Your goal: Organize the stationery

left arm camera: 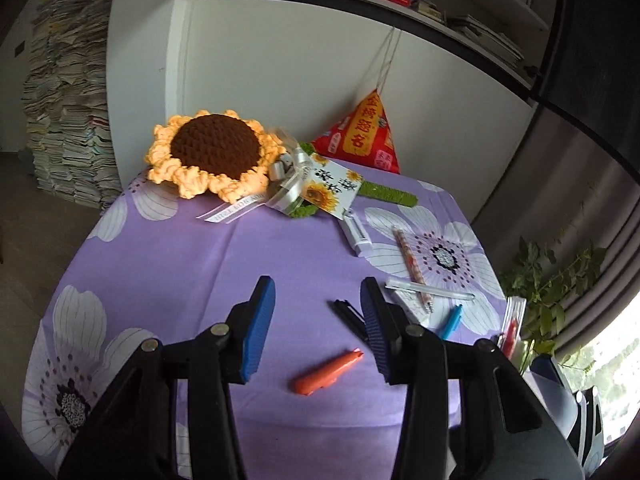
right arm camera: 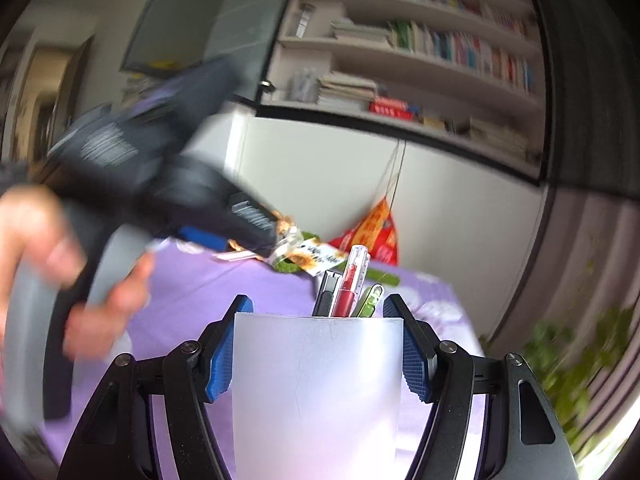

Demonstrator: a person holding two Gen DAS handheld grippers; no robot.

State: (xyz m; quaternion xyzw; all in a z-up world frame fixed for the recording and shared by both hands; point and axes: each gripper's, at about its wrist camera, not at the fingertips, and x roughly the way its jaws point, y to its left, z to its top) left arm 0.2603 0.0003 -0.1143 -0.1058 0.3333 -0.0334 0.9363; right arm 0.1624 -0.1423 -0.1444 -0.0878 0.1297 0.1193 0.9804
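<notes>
My left gripper (left arm camera: 318, 304) is open and empty above the purple flowered tablecloth (left arm camera: 200, 264). An orange pen (left arm camera: 328, 372) lies just below and between its fingers. A black pen (left arm camera: 350, 316) lies by the right finger. Further right lie a patterned pen (left arm camera: 412, 264), a clear ruler (left arm camera: 430, 289), a blue pen (left arm camera: 451, 322) and a white box (left arm camera: 357, 236). My right gripper (right arm camera: 318, 344) is shut on a frosted white pen cup (right arm camera: 316, 396) holding a red pen (right arm camera: 350, 284), a black pen (right arm camera: 327, 292) and a green pen (right arm camera: 370, 300). The left gripper shows blurred in the right wrist view (right arm camera: 248, 224).
A crocheted sunflower (left arm camera: 212, 154) with ribbon and card (left arm camera: 330, 190) sits at the table's far side. A red pouch (left arm camera: 362, 136) hangs against the wall. Stacked books (left arm camera: 68, 120) stand left; a plant (left arm camera: 552, 292) stands right. Bookshelves (right arm camera: 420, 52) run above.
</notes>
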